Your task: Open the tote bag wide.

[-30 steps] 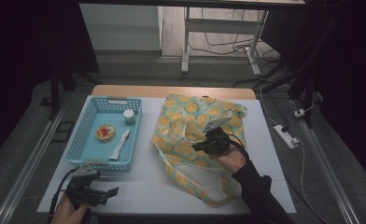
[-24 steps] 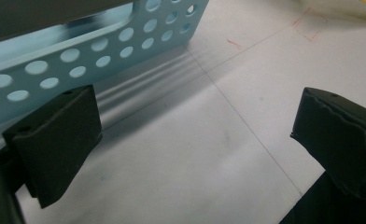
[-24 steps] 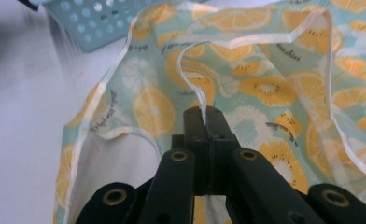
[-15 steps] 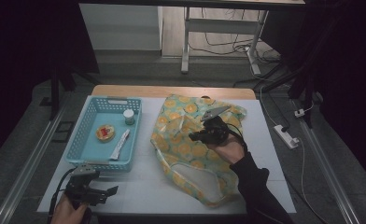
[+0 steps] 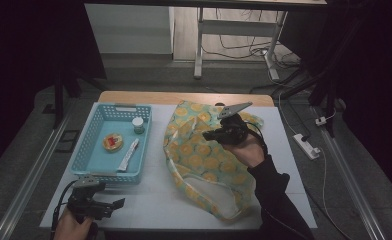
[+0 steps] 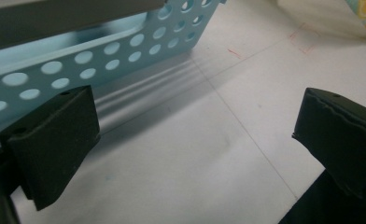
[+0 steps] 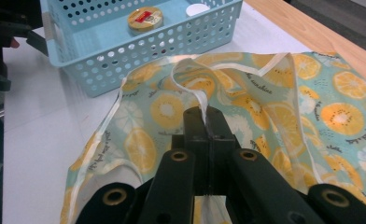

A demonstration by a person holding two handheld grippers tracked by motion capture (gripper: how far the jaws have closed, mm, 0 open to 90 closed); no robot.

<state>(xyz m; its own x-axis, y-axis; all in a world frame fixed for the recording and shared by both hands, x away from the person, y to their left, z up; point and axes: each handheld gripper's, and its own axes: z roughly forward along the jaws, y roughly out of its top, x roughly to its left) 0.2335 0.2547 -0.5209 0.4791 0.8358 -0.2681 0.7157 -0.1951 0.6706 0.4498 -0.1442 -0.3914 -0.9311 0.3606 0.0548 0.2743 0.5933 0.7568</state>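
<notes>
A fabric bag (image 5: 199,157) printed with orange slices lies across the middle of the white table. My right gripper (image 5: 210,135) hangs above it, shut on the bag's pale strap (image 7: 194,91), which rises in a loop from the cloth to the fingertips in the right gripper view, where the right gripper (image 7: 204,115) has its jaws pressed together. Near the table's front left corner my left gripper (image 5: 118,204) is held low, just in front of the light blue basket (image 5: 96,167). In the left gripper view the left gripper (image 6: 195,135) stands wide open with bare table between its jaws.
Inside the basket (image 7: 139,46) lie a round tin with a red label (image 5: 113,142), a small white-capped jar (image 5: 138,125) and a long sachet (image 5: 129,154). The perforated basket wall (image 6: 102,51) is close beside the left jaw. A power strip (image 5: 305,146) lies on the floor at the right.
My right gripper has risen over the bag, drawing the strap up with it. The left gripper has stayed where it was.
</notes>
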